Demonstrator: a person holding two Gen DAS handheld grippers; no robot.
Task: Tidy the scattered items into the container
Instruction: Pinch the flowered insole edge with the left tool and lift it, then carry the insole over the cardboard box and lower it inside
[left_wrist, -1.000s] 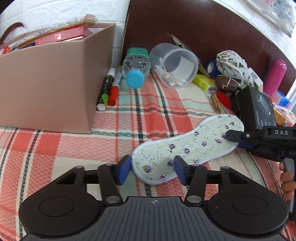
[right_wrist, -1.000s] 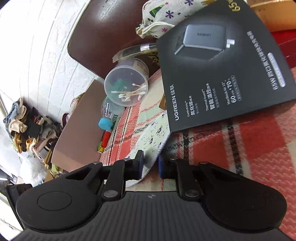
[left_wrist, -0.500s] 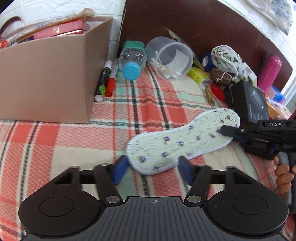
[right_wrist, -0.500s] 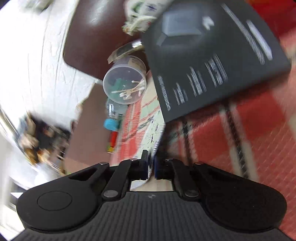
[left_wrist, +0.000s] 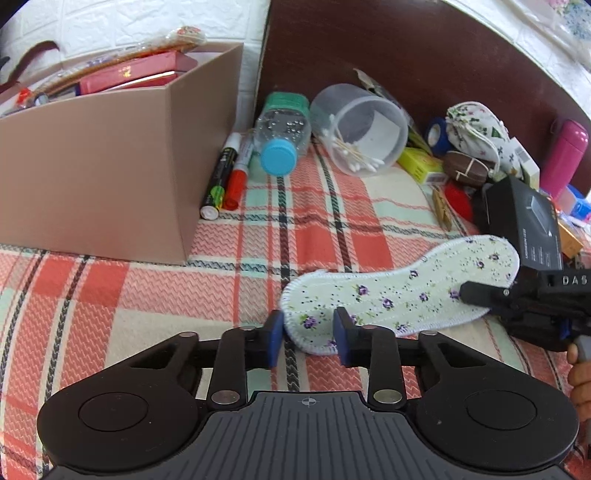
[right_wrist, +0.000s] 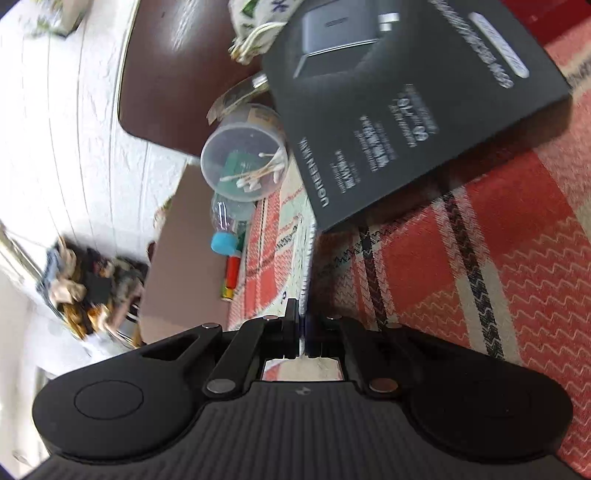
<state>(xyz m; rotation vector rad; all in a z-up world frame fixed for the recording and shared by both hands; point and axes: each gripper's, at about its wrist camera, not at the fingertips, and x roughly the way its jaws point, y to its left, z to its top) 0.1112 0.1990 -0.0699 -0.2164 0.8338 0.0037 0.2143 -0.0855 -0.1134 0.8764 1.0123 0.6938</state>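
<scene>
We see the white fabric insole with purple flowers (left_wrist: 402, 295) lifted off the red, cream and black plaid cloth (left_wrist: 147, 295), its long axis running from lower left to upper right. Our right gripper (right_wrist: 301, 328) pinches its far end edge-on; our left gripper (left_wrist: 306, 338) stands spread around the near end. The brown cardboard box (left_wrist: 110, 166) sits well apart, against a white brick wall (left_wrist: 184, 18).

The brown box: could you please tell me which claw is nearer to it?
Left. The left claw sits open at the insole's near end, closer to the brown box; the right claw grips the insole's far end.
</scene>
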